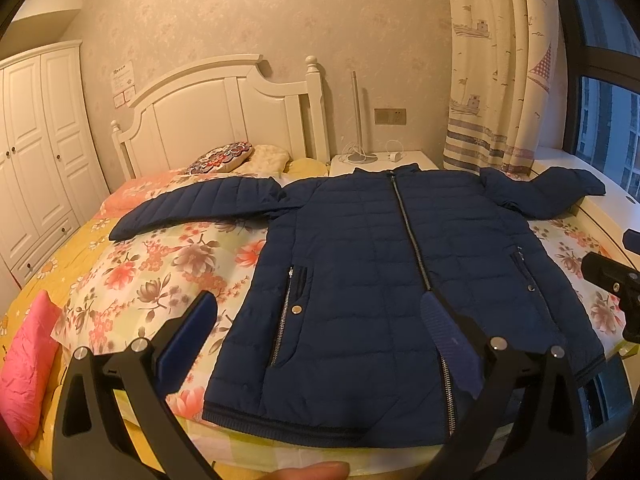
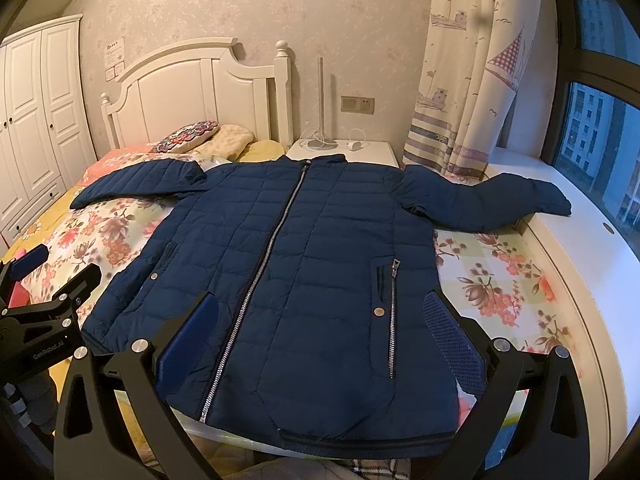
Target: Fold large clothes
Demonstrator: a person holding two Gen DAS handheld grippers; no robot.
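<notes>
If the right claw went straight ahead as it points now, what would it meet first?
Probably the navy jacket spread on the bed: the open right claw frames its front, near the zipper. Depth is unclear.

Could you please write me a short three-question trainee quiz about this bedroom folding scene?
1. True or false: the navy jacket lies zipped shut, front up, on the floral bedspread.
2. Multiple choice: the jacket's sleeves are A) folded across the chest, B) spread out to both sides, C) tucked underneath.
3. Fill in: the left gripper and right gripper both hold their fingers ____, gripping nothing.

Key: 1 true; 2 B; 3 open.
</notes>
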